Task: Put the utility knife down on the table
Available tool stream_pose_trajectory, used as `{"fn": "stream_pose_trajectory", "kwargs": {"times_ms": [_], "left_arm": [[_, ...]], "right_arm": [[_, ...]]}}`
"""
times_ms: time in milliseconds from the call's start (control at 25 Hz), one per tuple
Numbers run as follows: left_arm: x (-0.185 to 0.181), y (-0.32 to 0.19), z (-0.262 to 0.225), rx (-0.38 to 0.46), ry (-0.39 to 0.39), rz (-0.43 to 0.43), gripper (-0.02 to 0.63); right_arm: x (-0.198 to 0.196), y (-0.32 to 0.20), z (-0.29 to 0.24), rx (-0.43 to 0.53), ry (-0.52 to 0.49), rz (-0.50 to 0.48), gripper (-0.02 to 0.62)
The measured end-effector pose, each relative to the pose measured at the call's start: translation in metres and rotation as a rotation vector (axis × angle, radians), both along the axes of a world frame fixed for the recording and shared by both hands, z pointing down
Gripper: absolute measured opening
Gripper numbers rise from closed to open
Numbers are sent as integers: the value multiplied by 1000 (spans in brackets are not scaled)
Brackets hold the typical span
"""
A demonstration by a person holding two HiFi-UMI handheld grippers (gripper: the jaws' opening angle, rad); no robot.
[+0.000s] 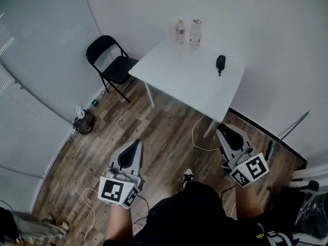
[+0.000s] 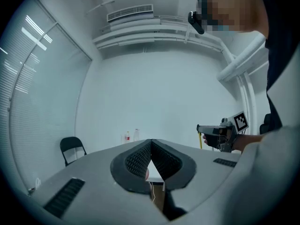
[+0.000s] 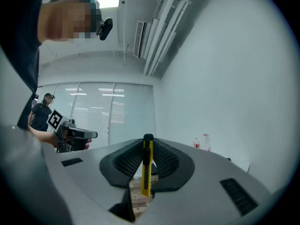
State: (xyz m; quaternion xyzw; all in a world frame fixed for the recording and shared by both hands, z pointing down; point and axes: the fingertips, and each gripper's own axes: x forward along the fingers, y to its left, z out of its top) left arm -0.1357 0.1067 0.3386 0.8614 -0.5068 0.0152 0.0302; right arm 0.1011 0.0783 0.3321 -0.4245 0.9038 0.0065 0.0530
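The utility knife [image 3: 146, 170] is yellow with a black slider and stands upright between the jaws of my right gripper [image 3: 148, 140], which is shut on it. From the left gripper view the knife's yellow end [image 2: 200, 140] hangs below that gripper [image 2: 216, 134]. In the head view the right gripper [image 1: 223, 129] is held over the wood floor, short of the white table [image 1: 174, 81]. My left gripper [image 1: 137, 144] is also over the floor, further from the table. Its jaws [image 2: 151, 142] meet at the tips with nothing between them.
On the table stand two bottles [image 1: 180, 32] [image 1: 195, 33] at the far edge and a small black object [image 1: 221, 62] to the right. A black folding chair [image 1: 110, 60] stands left of it. A white cable [image 1: 197, 137] lies on the floor. A person [image 3: 42, 109] stands by the blinds.
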Motion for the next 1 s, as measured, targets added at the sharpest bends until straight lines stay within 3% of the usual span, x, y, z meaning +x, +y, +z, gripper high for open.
{"fn": "stream_pose_trajectory", "kwargs": {"times_ms": [360, 760, 1000], "left_arm": [[62, -98, -18, 65, -86, -12, 18], [83, -178, -7, 32, -67, 69, 18], [77, -241, 12, 3, -51, 135, 18]], "right_arm": [[58, -118, 3, -29, -37, -16, 77], [78, -178, 22, -83, -37, 43, 77], [73, -227, 31, -109, -4, 105, 77]]}}
